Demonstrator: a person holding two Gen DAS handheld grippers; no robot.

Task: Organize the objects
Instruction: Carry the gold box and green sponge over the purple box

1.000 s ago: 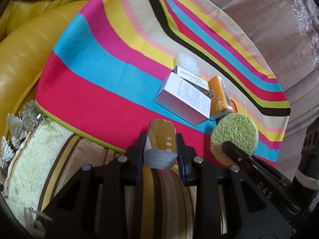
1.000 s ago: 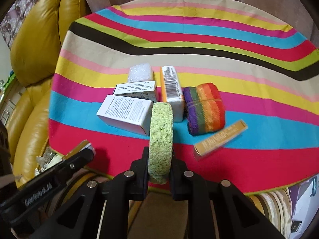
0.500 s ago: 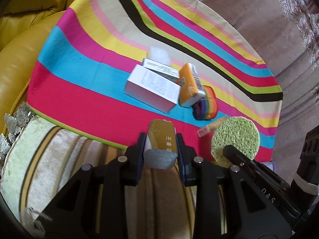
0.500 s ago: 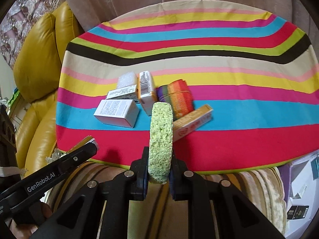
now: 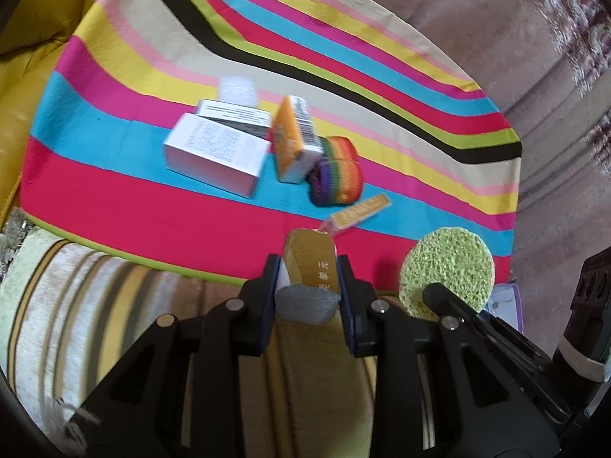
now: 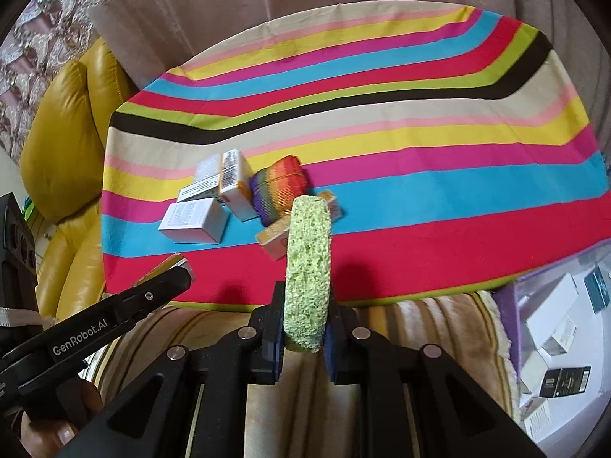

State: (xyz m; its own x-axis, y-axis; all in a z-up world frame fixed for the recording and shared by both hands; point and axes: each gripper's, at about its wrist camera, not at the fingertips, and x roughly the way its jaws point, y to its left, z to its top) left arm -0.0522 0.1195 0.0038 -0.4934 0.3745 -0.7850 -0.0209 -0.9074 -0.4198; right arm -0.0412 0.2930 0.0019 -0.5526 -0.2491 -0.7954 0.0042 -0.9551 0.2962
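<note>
Striped cloth (image 5: pixel 114 206): bright bands of red, blue, pink and yellow, spread over the worktop ahead of both grippers.
Left gripper (image 5: pixel 308 286): clenched on a gold box (image 5: pixel 311 263), pads pressing both its sides, hovering over the cloth's near edge.
White boxes (image 5: pixel 217 152): two of them, up and to the left of the left gripper, lying side by side and touching.
Orange box (image 5: pixel 292 141): straight ahead of the left gripper, tilted against the white pair.
Rainbow bundle (image 5: pixel 336 171): just right of the orange box, touching it.
Slim gold carton (image 5: pixel 361 210): lying flat, just beyond the held box's tip and a little right.
Right gripper (image 6: pixel 305 328): grasping a green sponge (image 6: pixel 308 267) on edge, pads on its flat faces.
Sponge in the left view: a round green disc to the right of the left gripper, over the cloth's near edge.
Clear bin (image 6: pixel 565 328): low and to the right of the right gripper, with small boxes in it.
</note>
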